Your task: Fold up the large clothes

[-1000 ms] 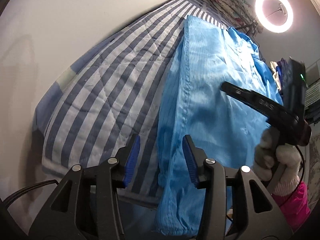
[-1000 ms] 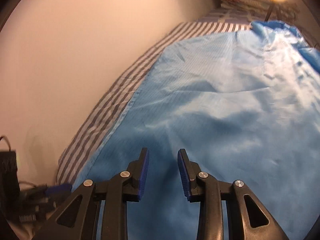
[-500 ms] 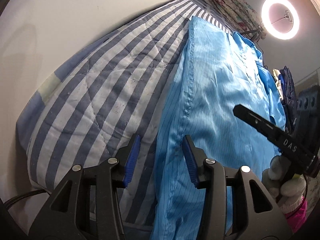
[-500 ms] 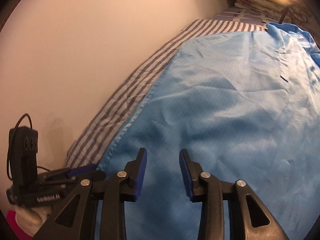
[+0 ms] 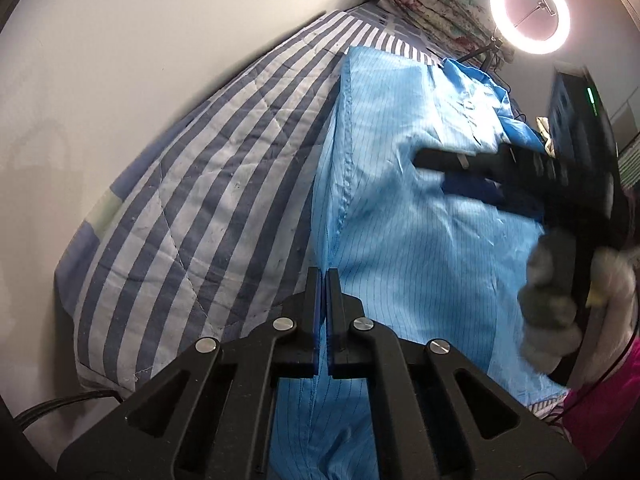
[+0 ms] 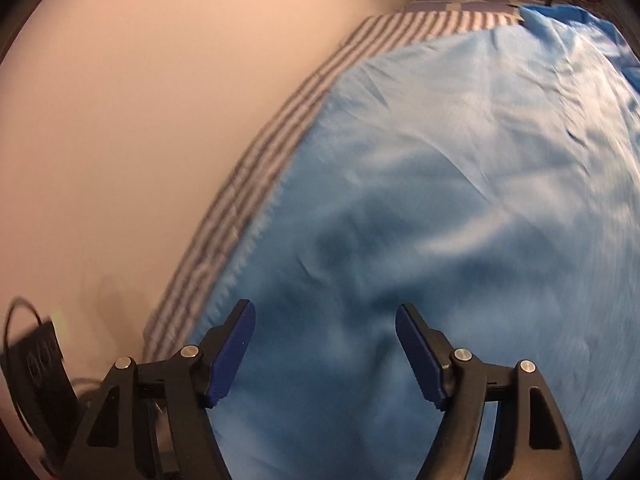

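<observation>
One light blue garment (image 5: 404, 216) lies spread on my bed over one blue-and-white striped quilt (image 5: 208, 184), its seamed left edge running down toward me. My left hand-held gripper (image 5: 324, 280) has just snapped closed, its jaws pinched together on that seamed edge. My right hand-held gripper (image 6: 324, 344) has just been opening and now stands wide above the cloth, gripping nothing, held in one gloved hand (image 5: 560, 300).

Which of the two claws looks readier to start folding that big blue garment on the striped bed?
The left claw: its jaws have just closed at the blue garment's seamed side edge. The right claw has just been opening, with nothing between its pads, over the middle of the cloth.
</observation>
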A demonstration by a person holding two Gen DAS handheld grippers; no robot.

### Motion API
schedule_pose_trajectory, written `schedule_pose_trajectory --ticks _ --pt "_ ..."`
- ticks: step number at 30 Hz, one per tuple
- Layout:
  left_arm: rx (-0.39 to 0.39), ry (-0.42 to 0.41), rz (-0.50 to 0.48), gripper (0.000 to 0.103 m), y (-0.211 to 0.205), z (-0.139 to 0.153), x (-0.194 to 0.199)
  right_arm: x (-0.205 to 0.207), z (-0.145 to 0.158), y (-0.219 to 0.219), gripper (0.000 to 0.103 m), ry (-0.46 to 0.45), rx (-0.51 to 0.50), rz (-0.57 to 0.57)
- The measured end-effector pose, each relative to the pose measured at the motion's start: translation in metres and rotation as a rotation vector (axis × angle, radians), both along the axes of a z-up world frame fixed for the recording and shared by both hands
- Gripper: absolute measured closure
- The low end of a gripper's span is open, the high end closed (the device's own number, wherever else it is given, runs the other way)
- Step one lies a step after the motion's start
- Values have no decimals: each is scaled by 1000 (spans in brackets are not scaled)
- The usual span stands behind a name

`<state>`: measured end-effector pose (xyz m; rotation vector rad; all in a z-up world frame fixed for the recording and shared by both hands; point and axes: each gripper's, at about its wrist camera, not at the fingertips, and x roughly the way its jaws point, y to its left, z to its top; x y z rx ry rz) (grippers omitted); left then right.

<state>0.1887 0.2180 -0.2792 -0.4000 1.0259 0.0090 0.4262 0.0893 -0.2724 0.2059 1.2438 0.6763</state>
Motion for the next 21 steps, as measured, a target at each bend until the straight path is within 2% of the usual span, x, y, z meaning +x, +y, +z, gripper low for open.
schedule_pose_trajectory --ticks 3,7,14,17,18,19,20,21 --pt "5 -6 -8 103 -3 2 1 12 7 28 28 11 -13 32" --pt "2 -14 -21 103 -10 5 2 19 5 66 31 14 -93 58" --pt "8 -6 -30 103 -20 3 11 25 -14 104 33 30 -219 70" --pt "21 -10 -38 103 -26 3 13 22 -21 117 57 -13 -320 94" --pt "24 -12 -36 103 -29 4 15 21 -21 119 72 -30 -346 100" --pt "25 -17 -35 103 -29 5 13 21 -21 119 76 -32 -351 102" --pt "16 -17 -31 101 -29 6 14 23 -21 116 86 -24 -336 97" --pt "3 -7 -32 95 -28 5 14 24 -20 113 96 -16 -324 90"
